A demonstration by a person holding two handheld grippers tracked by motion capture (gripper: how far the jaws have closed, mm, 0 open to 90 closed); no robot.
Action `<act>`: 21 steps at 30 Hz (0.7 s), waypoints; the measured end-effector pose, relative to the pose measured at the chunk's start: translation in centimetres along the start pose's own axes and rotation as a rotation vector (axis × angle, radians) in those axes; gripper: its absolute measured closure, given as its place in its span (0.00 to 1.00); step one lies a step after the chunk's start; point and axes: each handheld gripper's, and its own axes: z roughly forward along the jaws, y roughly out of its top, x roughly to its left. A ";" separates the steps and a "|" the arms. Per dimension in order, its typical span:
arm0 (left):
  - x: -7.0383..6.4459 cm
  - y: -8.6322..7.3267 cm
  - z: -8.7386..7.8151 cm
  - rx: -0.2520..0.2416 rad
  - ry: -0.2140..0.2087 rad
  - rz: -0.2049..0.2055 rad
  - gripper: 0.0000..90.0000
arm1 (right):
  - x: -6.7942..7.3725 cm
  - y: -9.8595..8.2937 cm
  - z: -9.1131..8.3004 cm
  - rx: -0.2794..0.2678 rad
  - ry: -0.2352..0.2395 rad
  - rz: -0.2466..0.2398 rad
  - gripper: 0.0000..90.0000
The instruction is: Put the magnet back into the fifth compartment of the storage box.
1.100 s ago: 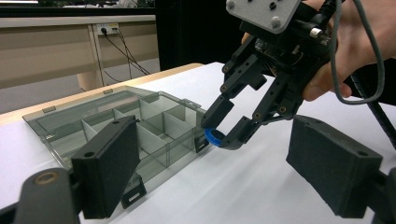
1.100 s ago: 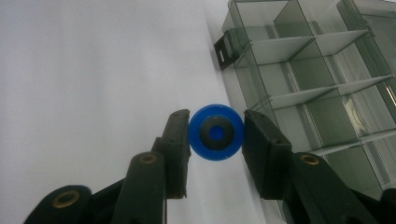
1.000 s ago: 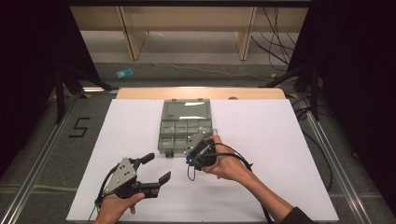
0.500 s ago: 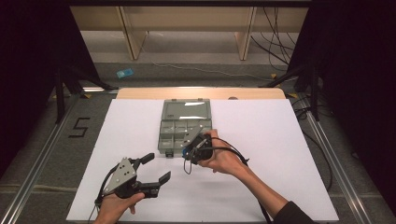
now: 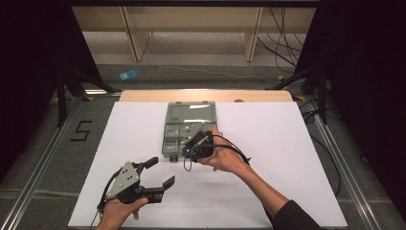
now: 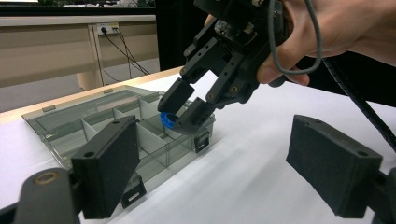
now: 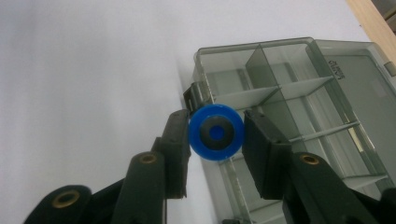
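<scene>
While the right gripper (image 7: 215, 133) is hanging over the near edge of the box (image 5: 187, 128), it is clamping a small blue ring (image 7: 216, 132) between its two jaws — the ring's flat face is turning toward that gripper's own camera, so its axis is running along the jaws rather than across them. In the left gripper view the ring (image 6: 167, 119) is sitting just above the front row of compartments, not yet touching the dividers. What the coming move seems to hinge on is this: the open compartment is lying directly below and slightly ahead of the right gripper's tips, so a short drop and a release should do, provided the ring is clearing the front wall and its latch. The left gripper (image 5: 154, 173) is resting well back on the white worktop (image 5: 297, 158), its jaws standing wide apart and holding nothing — it is pointing toward the box but is plainly the farther of the two. The box lid is lying open beyond the compartments, away from both grippers.
</scene>
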 end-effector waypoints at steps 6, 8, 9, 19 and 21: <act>0.0 0.0 0.0 0.001 0.001 0.001 0.18 | -0.4 0.5 0.1 -0.012 -0.003 0.007 0.70; 0.0 0.0 0.0 0.002 0.001 0.002 0.18 | -0.5 0.6 0.1 -0.018 -0.004 0.012 0.70; 0.0 0.0 0.0 0.002 0.001 0.002 0.18 | -0.5 0.6 0.1 -0.017 -0.004 0.012 0.70; 0.1 0.0 0.0 0.001 0.001 0.003 0.18 | -1.1 1.4 0.6 -0.027 -0.016 0.014 0.70; 0.1 0.0 -0.1 0.001 0.001 0.003 0.18 | -1.2 1.6 0.8 -0.028 -0.013 0.010 0.70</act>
